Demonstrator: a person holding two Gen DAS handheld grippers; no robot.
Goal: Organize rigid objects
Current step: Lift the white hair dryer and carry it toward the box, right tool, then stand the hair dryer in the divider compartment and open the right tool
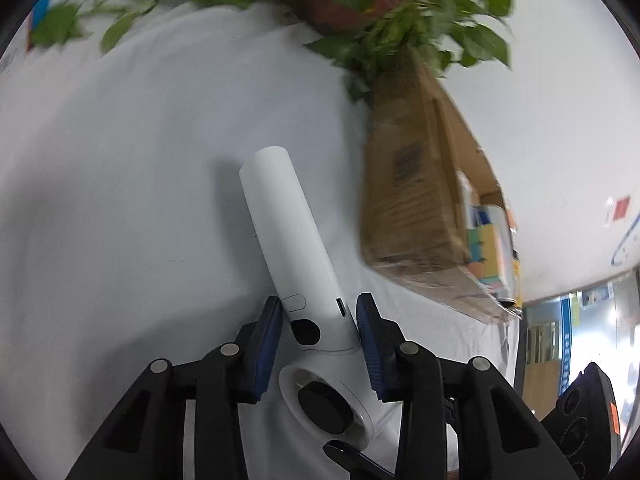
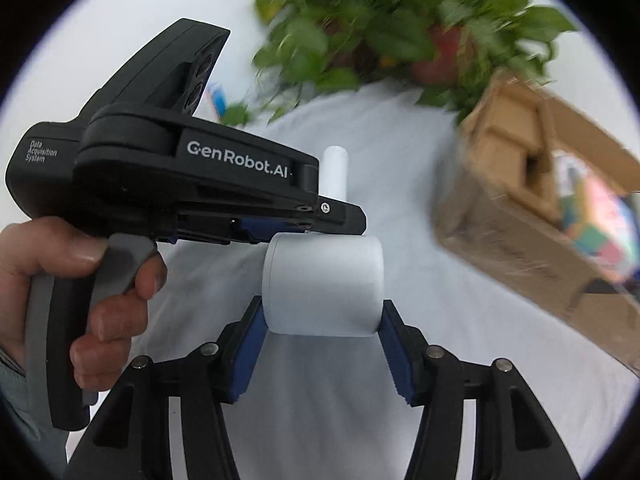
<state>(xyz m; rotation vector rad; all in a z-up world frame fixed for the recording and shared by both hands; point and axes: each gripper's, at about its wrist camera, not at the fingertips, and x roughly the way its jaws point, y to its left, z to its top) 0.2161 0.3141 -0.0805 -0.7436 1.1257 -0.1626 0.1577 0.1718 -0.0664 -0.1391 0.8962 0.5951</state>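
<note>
**Spotter:** What sits closest in your left wrist view?

**Me:** My left gripper (image 1: 319, 320). Its blue pads (image 1: 267, 340) press both sides of the white handheld fan (image 1: 288, 240) just above the round head, so I read it as clamped on the fan. The head is at six o'clock, between my fingers, and the handle runs up towards eleven o'clock over the white tablecloth (image 1: 120, 200).

**Spotter:** And the right one?

**Me:** In the right wrist view my right gripper (image 2: 322, 320) has its pads against both sides of the fan's round head (image 2: 324, 288); it is clamped there too. So both tools hold the same fan, above the cloth.

**Spotter:** What blocks your sight?

**Me:** The left tool itself. Its black body crosses from nine o'clock to the centre, with my left hand (image 2: 80, 292) round the grey handle at eight o'clock. It hides most of the fan's handle; only the tip shows above it.

**Spotter:** Further out?

**Me:** A cardboard box (image 1: 412, 208) stands on the cloth at three o'clock in the left view, well apart from the fan, with colourful items (image 1: 492, 248) inside that are too blurred to name. Behind it, at twelve o'clock, a potted plant (image 1: 340, 4) in a reddish pot trails leaves over the box's far end. The plant is motion-blurred in both views.
</note>
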